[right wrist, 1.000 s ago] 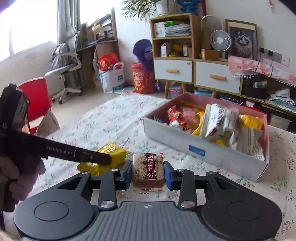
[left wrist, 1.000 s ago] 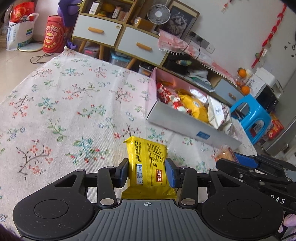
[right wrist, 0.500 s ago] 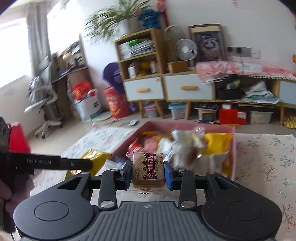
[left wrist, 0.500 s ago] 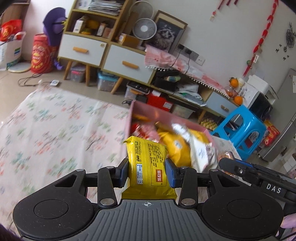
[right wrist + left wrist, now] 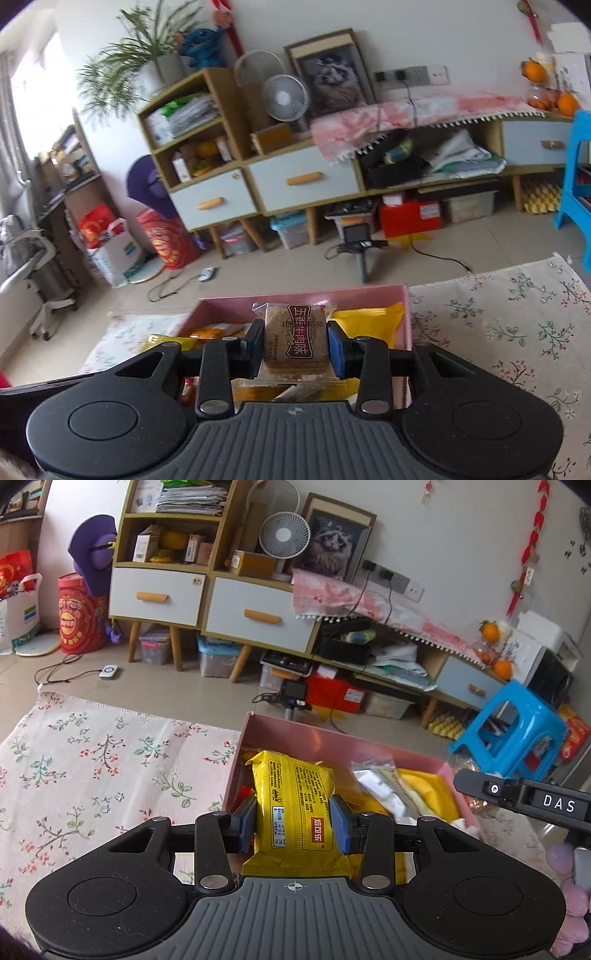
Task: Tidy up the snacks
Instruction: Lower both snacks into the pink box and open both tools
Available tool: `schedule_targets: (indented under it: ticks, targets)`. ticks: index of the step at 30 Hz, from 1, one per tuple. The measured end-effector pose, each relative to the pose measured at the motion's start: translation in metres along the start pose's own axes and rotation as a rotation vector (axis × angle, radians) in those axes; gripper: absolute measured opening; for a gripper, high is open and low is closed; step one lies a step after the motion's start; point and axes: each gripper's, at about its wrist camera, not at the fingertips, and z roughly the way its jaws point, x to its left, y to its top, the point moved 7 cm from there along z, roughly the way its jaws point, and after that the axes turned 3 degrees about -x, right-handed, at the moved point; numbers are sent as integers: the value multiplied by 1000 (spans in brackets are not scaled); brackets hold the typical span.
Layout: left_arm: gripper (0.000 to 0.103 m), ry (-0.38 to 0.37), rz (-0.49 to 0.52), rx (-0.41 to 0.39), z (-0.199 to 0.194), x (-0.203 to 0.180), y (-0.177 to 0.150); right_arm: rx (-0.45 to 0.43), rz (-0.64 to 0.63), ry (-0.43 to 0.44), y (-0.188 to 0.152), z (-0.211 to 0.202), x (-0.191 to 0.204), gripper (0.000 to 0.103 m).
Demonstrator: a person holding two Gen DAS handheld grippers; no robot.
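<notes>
left view: floral cloth (image 5: pixel 92 760) fills the left of the frame; at lower centre the left gripper (image 5: pixel 294 823) is clenched on a yellow pack (image 5: pixel 295 805), which stands upright between the blue pads, its top over the pink box (image 5: pixel 332 738) behind; the right gripper's arm crosses the right edge

right view: at lower centre the right gripper (image 5: pixel 295 349) grasps a brown biscuit pack (image 5: pixel 294 341) over the box (image 5: pixel 295 297); cloth (image 5: pixel 517 325) at right
</notes>
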Motion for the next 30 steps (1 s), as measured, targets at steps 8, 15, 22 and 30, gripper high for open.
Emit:
schedule_targets:
  ticks: [8,15,22,30]
  targets:
    - [49,27,20,5,5,-3,1,16,-17,-40,-2,3,-5,35]
    - [73,14,62,-4,-10,-10,2,-5,-31,-55,5,-8,-2,54]
    - [87,12,78,0,-33,-10,0,-29,-19,-76,9,-30,-5,72]
    - [93,26,96,15,-60,-3,-15,-48,21,-114,-1,-62,-17,81]
